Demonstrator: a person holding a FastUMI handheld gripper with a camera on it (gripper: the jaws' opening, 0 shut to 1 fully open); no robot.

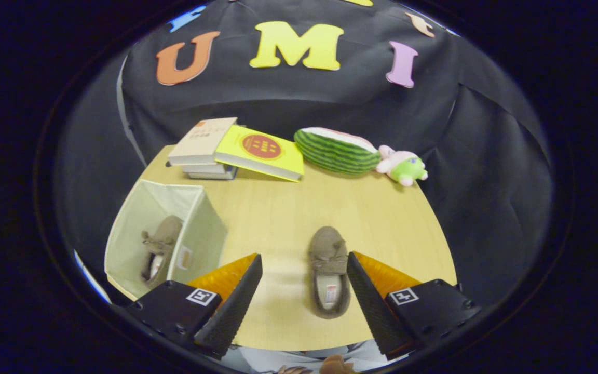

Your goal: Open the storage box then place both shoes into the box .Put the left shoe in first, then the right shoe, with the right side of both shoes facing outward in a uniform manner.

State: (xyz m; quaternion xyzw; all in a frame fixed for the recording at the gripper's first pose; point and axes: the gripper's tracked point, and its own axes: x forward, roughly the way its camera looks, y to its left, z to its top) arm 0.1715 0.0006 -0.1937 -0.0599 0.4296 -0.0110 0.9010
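Brown suede on the shoe in the box (pixel 160 248) is half hidden by the wall of the storage box (pixel 198 236), which stands open at the desk's (pixel 278 208) near left. The gripper (pixel 304 283) hangs above the desk's near edge, fingers spread wide and holding nothing. The second shoe (pixel 328 270) lies on the desk between them, just beside the right finger. Stacked books (pixel 236 150), a plush watermelon (pixel 336 150) and a small plush toy (pixel 403 166) line the far edge.

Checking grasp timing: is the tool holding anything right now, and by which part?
Nothing is held. The tool is open, the shoe lying on the table between its fingers.
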